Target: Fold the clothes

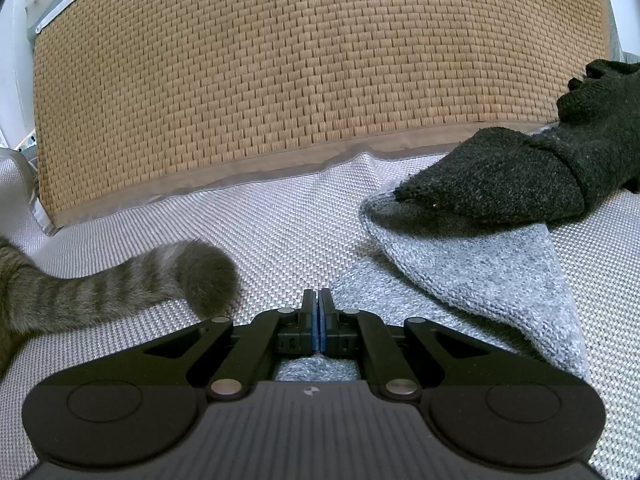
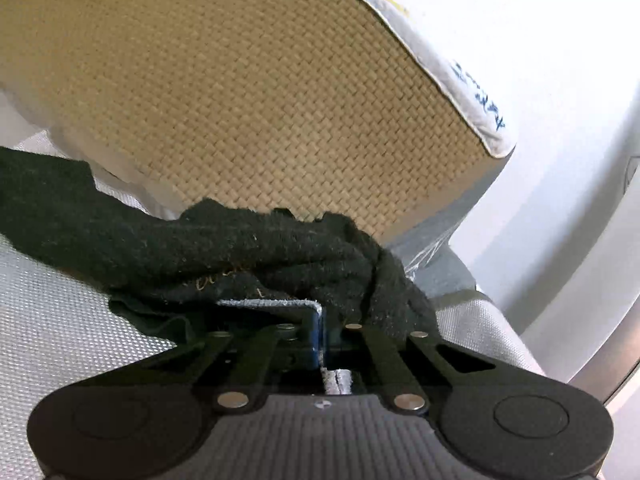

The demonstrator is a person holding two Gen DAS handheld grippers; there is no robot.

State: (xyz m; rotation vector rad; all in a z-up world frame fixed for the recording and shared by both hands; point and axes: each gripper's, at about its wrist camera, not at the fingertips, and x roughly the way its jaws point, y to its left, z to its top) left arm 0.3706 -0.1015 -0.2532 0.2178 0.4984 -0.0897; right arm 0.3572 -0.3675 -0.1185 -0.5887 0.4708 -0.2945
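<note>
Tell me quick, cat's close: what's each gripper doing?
Left gripper: closed, pinching the grey sock.
Right gripper: closed on the black sock.

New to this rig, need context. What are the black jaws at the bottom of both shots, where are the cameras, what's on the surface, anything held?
No robot arm: a person holds a two-finger gripper in each hand, each carrying a forward-looking fisheye camera.

Left view: left gripper is shut on the edge of a light grey knit. A dark knit lies across it, a cat's tail alongside, a woven cushion behind.

Right view: right gripper is shut, seemingly pinching the dark knit.
</note>
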